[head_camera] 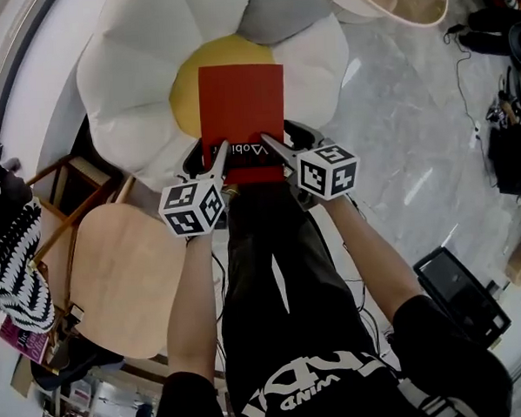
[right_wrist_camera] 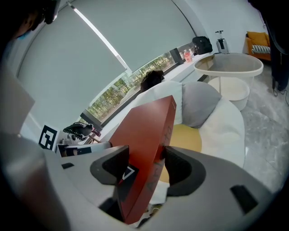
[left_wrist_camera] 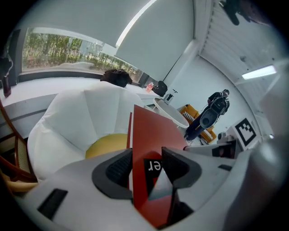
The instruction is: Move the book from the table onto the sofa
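A red book [head_camera: 242,117] is held flat over the yellow centre [head_camera: 189,85] of the white flower-shaped sofa [head_camera: 127,71]. My left gripper [head_camera: 220,162] is shut on the book's near left corner, and my right gripper [head_camera: 273,148] is shut on its near right corner. In the left gripper view the red book [left_wrist_camera: 153,135] stands edge-on between the dark pads [left_wrist_camera: 118,169]. The right gripper view shows the book [right_wrist_camera: 144,135] clamped between both pads [right_wrist_camera: 177,167], with the sofa [right_wrist_camera: 226,126] behind it.
A round wooden table [head_camera: 124,271] with a chair [head_camera: 64,200] sits at the left, near a striped black-and-white object [head_camera: 14,251]. A grey cushion [head_camera: 285,10] lies on the sofa's far side. A beige tub [head_camera: 398,0] stands beyond on the marble floor [head_camera: 414,152].
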Available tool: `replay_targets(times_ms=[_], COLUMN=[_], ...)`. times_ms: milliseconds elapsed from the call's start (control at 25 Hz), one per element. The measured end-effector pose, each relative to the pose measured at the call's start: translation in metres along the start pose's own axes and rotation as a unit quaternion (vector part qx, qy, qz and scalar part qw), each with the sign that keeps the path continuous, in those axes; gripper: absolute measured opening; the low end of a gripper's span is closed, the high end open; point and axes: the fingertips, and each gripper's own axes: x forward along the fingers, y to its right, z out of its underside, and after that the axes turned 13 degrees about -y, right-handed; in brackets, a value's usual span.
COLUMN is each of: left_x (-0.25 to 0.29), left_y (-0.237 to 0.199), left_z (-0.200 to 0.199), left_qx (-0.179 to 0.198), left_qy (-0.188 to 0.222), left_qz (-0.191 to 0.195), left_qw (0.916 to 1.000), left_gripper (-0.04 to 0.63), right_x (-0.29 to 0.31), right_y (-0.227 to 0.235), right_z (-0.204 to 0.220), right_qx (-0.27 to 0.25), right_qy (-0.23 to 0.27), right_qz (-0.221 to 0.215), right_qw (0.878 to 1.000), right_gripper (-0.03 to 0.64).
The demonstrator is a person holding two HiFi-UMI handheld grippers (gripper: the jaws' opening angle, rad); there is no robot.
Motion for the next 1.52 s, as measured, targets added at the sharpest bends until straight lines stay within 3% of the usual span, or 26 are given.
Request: replay_targets(times_ms=[840, 1520], left_x=[0.149, 0.211], left_y=[-0.101, -0.150], left_z=[0.057, 0.081], left_qx=[-0.049, -0.075], left_qy=[-0.001, 0.025], left_qz=[-0.023, -0.045], left_qw=[0.9985, 0.9959], left_gripper=[0.207, 0.207], right_x=[0.153, 0.225], right_y=[0.104, 0.145], right_z=[0.030, 0.040], right_qx=[-0.025, -0.040], right_qy=[-0.035, -0.023], right_qz=[0.008, 0.005], right_qw=[0.999, 0.999], right_gripper=[0.247, 0.247])
